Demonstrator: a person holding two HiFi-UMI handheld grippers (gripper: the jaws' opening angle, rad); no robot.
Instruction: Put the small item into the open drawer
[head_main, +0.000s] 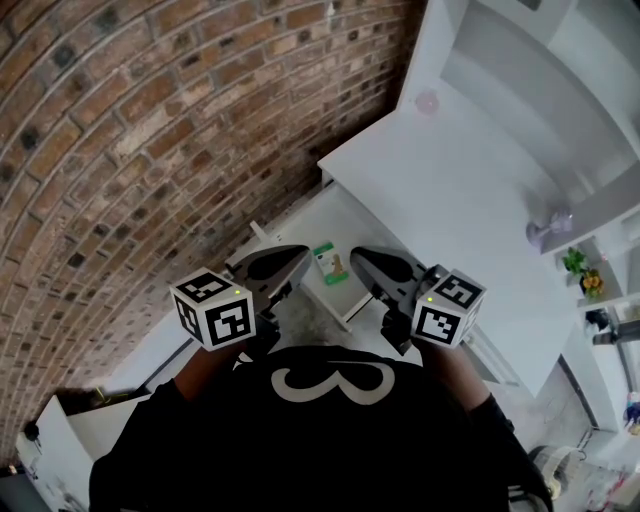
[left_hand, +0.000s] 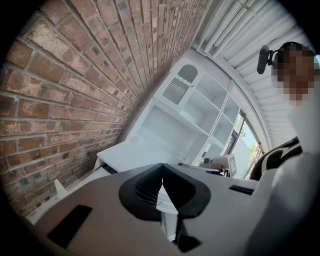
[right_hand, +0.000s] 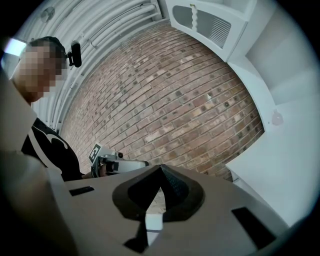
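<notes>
In the head view a small white box with a green top (head_main: 330, 263) lies inside the open white drawer (head_main: 300, 222), which is pulled out from under the white desk (head_main: 450, 200). My left gripper (head_main: 298, 264) hovers just left of the box and my right gripper (head_main: 360, 264) just right of it, tips turned toward each other. Neither touches the box. The left gripper (left_hand: 161, 166) has its jaws closed tip to tip with nothing between them. The right gripper (right_hand: 161, 168) is shut and empty too.
A brick wall (head_main: 150, 130) runs along the left of the drawer. On the desk stand a small pink thing (head_main: 427, 101) and a purple object (head_main: 548, 230). White shelves (head_main: 560, 90) rise behind, with small plants (head_main: 582, 270) at the right.
</notes>
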